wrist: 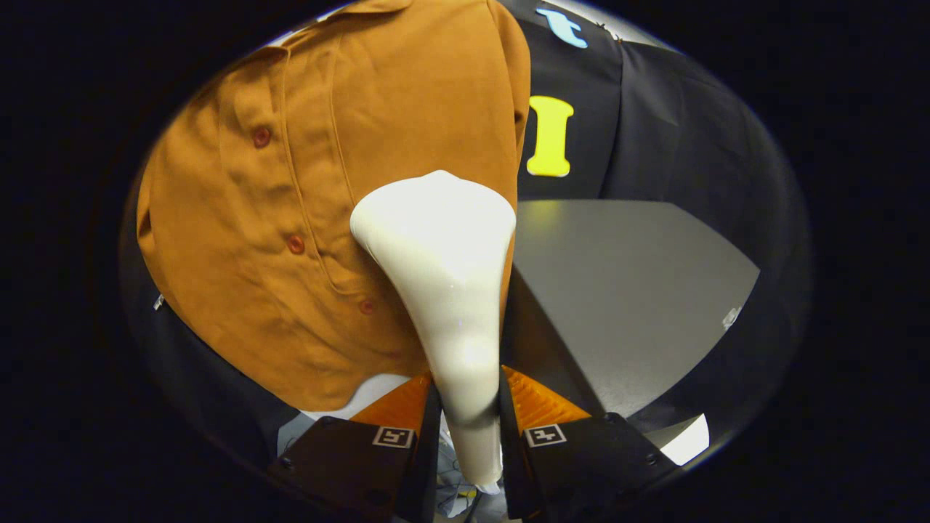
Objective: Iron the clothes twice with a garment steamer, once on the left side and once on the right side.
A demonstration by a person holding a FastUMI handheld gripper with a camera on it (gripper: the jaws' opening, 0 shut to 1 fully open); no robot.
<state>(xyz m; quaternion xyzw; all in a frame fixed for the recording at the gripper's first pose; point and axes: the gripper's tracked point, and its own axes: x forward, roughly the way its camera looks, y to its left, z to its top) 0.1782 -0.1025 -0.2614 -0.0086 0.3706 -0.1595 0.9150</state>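
Between my gripper's (465, 414) two fingers sits the handle of the white garment steamer (443, 276), clamped from both sides.

Ahead of the fingers the steamer widens into its broad head, which lies against the lower right part of the brown shirt (312, 189); the shirt hangs in front of the dark booth wall (654, 123), its buttoned front strip running down just left of the steamer head, with three reddish buttons (295, 244) showing along it; its hem curves under just above my left finger; to the right of the steamer, beyond my right finger, lies a grey tabletop (625, 290); whether the steamer head truly presses the cloth or just hovers at it I cannot tell.
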